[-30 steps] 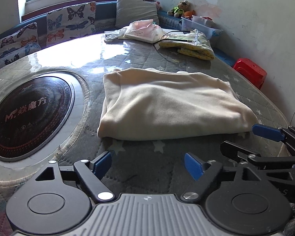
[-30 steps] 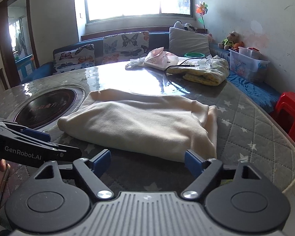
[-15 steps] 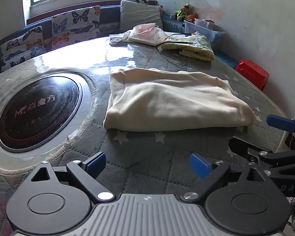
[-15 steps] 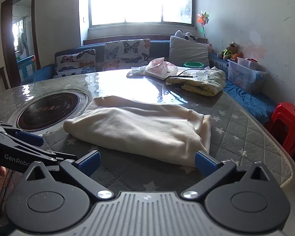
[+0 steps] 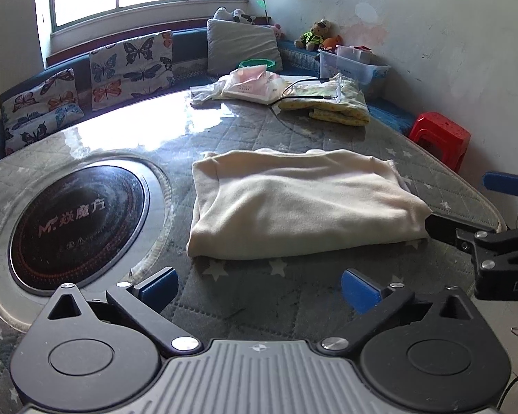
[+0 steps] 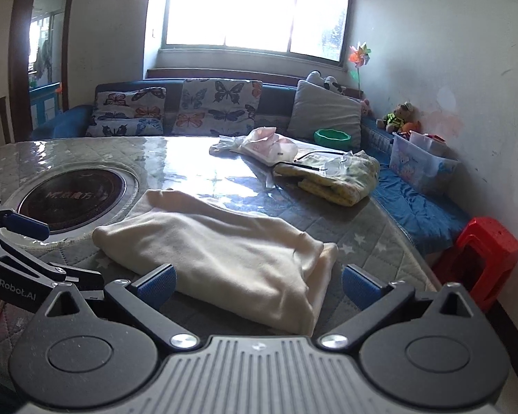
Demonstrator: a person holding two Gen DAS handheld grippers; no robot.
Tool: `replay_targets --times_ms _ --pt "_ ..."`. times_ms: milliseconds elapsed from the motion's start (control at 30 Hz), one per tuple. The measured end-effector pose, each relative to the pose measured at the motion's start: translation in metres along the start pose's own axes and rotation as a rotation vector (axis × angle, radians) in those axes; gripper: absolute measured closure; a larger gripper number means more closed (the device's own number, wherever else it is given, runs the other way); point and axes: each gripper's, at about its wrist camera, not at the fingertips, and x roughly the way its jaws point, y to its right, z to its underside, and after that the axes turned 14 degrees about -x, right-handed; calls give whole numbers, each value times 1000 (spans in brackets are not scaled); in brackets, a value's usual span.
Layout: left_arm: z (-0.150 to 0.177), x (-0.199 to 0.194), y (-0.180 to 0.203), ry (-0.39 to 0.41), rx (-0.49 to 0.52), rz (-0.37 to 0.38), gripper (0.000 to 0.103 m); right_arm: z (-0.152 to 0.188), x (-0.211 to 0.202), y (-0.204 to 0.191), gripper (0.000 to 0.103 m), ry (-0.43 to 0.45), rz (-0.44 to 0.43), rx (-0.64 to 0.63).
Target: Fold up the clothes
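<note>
- My left claw (image 5: 259, 288) is spreading its jaws wider at this moment, with nothing between the blue pads; only quilted table cover (image 5: 293, 131) shows in the gap.
- My right claw (image 6: 257, 284) stands wide open and grips nothing; the near edge of the garment shows in the gap between its pads.
- The cream garment (image 5: 293, 203) lies folded flat on the table, just beside the round black cooktop (image 5: 76, 220) set into the tabletop.
- Farther back lie a yellow folded cloth (image 6: 342, 179) and a pink plastic packet (image 6: 269, 145), well apart from the garment.
- A red stool (image 6: 480, 258) stands beside the table.
</note>
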Motion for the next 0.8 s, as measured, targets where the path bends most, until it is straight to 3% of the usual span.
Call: replay_targets --times_ms 433,533,700,800 --pt "-19 -13 6 42 39 -10 0 -45 -5 14 0 18 19 -213" --pt "-20 -14 5 32 48 -15 0 -48 -4 14 0 -6 -10 -261" --pt "-20 -13 3 24 53 -24 0 -42 0 9 0 -64 -7 -447" --pt "-19 -11 3 23 45 -19 0 -36 2 9 0 -62 1 -459"
